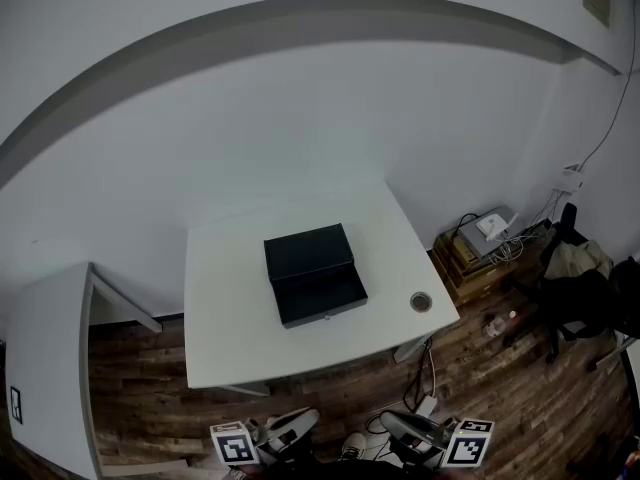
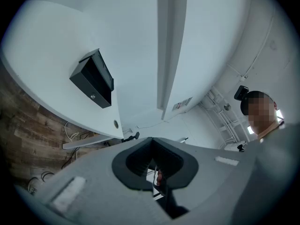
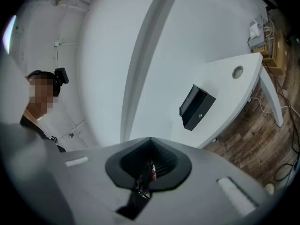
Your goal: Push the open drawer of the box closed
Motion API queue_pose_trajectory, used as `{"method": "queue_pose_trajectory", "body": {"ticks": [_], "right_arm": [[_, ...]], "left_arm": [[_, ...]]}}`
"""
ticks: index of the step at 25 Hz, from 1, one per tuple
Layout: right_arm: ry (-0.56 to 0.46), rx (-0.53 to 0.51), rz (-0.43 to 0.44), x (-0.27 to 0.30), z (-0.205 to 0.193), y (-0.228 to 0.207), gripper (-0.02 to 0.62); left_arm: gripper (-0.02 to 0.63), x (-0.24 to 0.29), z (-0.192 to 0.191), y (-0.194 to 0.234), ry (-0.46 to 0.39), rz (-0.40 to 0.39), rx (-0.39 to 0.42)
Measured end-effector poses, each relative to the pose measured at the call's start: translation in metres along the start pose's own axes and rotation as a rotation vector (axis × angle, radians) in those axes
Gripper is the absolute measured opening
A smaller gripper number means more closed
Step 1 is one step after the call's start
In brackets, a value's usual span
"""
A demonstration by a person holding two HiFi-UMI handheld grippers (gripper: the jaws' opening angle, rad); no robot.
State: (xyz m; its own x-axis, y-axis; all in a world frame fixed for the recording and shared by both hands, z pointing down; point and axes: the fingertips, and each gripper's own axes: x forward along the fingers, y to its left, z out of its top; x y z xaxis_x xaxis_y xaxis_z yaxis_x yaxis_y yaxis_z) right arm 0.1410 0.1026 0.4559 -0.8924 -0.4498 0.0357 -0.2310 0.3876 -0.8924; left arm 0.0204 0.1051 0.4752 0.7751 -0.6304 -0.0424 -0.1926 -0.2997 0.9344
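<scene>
A black box [image 1: 300, 252] lies in the middle of the white table [image 1: 230, 308], and its open drawer [image 1: 322, 296] sticks out toward me. Both grippers hang low by my body, well short of the table's near edge. My left gripper [image 1: 290, 428] is shut and holds nothing. My right gripper [image 1: 405, 428] is shut and empty too. In the left gripper view the box [image 2: 93, 78] is far off, beyond the closed jaws of the gripper [image 2: 154, 170]. The right gripper view also shows the box [image 3: 197, 107] at a distance, past that gripper [image 3: 149, 170].
A round grommet [image 1: 421, 301] sits near the table's front right corner. A wooden crate with devices [image 1: 480, 248] and a dark chair [image 1: 580, 288] stand to the right. A white cabinet [image 1: 50, 368] is at the left. Cables [image 1: 425, 388] lie on the wooden floor.
</scene>
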Motion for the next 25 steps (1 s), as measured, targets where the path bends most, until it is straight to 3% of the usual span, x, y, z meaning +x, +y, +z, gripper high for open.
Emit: {"method": "queue_pose_trajectory", "body": {"ticks": [13, 20, 25], "right_arm": [[-0.029, -0.029, 0.012, -0.004, 0.012, 0.001, 0.005], [-0.025, -0.042, 0.033, -0.007, 0.013, 0.004, 0.006], [-0.071, -0.022, 0.026, -0.016, 0.022, 0.002, 0.014]], "left_arm": [[0.0, -0.006, 0.001, -0.001, -0.019, 0.007, -0.003], [0.0, -0.002, -0.007, -0.015, 0.077, -0.012, 0.119], [0.0, 0.0, -0.008, -0.012, 0.098, 0.011, 0.126]]}}
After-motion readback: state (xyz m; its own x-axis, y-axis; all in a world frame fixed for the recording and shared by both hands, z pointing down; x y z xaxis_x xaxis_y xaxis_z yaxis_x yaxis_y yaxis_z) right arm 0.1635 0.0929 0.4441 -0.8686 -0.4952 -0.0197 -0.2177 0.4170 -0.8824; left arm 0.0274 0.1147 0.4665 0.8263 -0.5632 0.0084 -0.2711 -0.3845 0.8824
